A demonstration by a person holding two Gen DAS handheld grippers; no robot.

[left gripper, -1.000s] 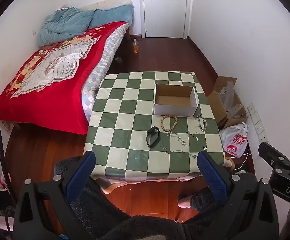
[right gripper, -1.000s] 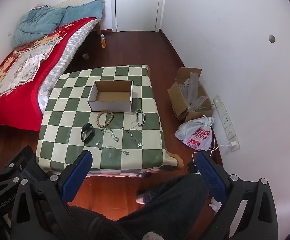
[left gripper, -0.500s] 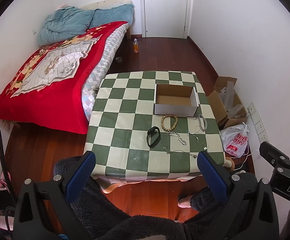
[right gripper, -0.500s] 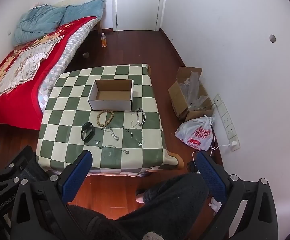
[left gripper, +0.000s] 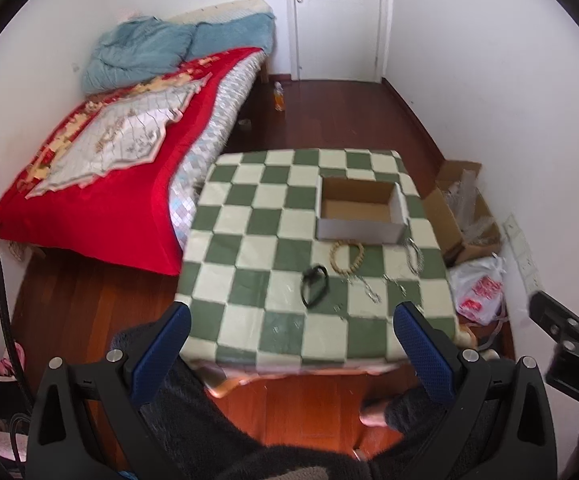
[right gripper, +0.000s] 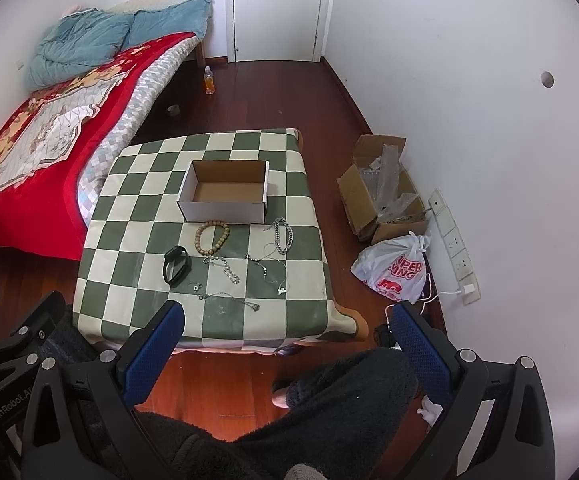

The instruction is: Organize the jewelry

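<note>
An open, empty cardboard box (right gripper: 225, 192) stands on the green-checked table (right gripper: 137, 292); it also shows in the left wrist view (left gripper: 361, 216). In front of it lie a wooden bead bracelet (right gripper: 212, 237), a black band (right gripper: 176, 265), a silver chain bracelet (right gripper: 283, 235) and several thin chains (right gripper: 225, 268). The bead bracelet (left gripper: 346, 257) and black band (left gripper: 314, 285) also show in the left wrist view. My left gripper (left gripper: 291, 330) and my right gripper (right gripper: 285, 330) are both open and empty, held high over the table's near edge.
A bed with a red cover (right gripper: 29, 152) stands left of the table. An opened cardboard carton (right gripper: 381, 196) and a white plastic bag (right gripper: 397, 268) lie on the floor to the right by the wall. A bottle (right gripper: 209, 80) stands near the door.
The left gripper's view has shifted, the table now sits lower and more to the right and is blurred by motion. The right gripper has barely moved. Both stay open.
</note>
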